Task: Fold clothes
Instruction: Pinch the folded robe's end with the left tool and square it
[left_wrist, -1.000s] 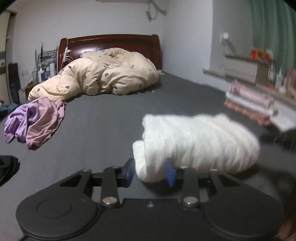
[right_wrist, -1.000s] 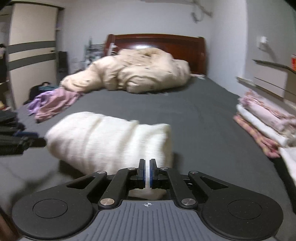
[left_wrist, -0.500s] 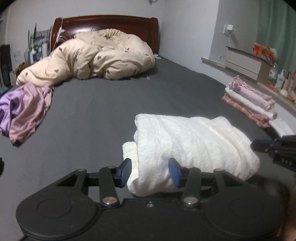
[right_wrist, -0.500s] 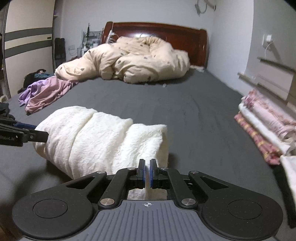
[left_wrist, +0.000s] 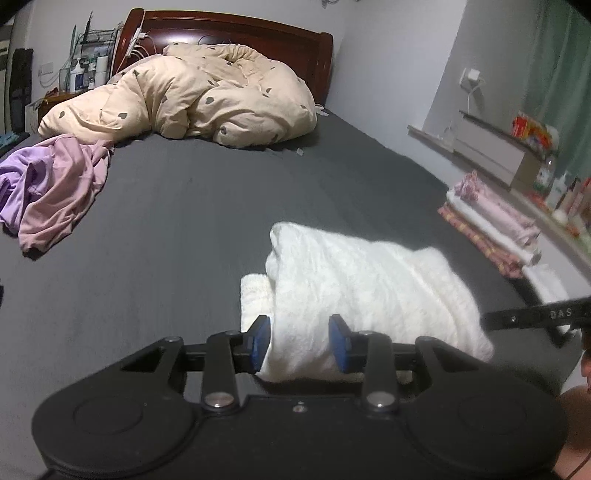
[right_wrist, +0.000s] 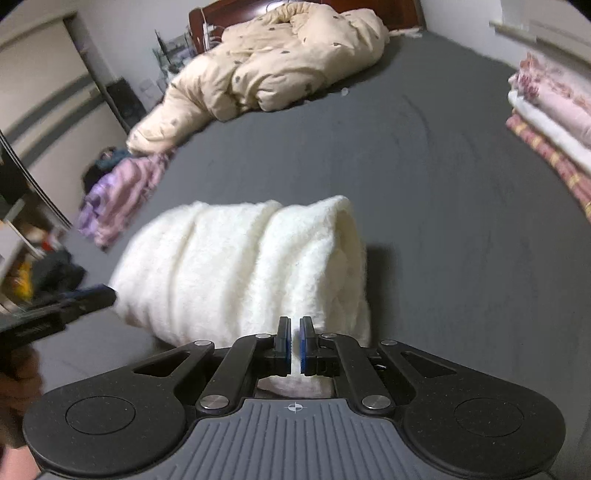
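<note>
A white fluffy garment (left_wrist: 369, 280), folded into a thick roll, hangs a little above the grey bed sheet (left_wrist: 192, 229) between my two grippers. My left gripper (left_wrist: 300, 343) has its blue pads on either side of the roll's near end, and its jaws are closing on the fabric. In the right wrist view the same white garment (right_wrist: 240, 266) casts a shadow on the sheet. My right gripper (right_wrist: 294, 345) is shut on a thin fold at the roll's other end. The right gripper's finger (left_wrist: 535, 317) shows at the left view's right edge.
A beige duvet (left_wrist: 207, 96) is heaped by the wooden headboard (left_wrist: 229, 33). Crumpled purple and pink clothes (left_wrist: 48, 184) lie on the bed's left side. A stack of folded clothes (left_wrist: 491, 225) sits at the bed's right edge below a cluttered sill.
Both grippers carried the white roll across the bed toward the folded stack. The right wrist view rolled and tipped down. The left jaws widened a little, then narrowed again.
</note>
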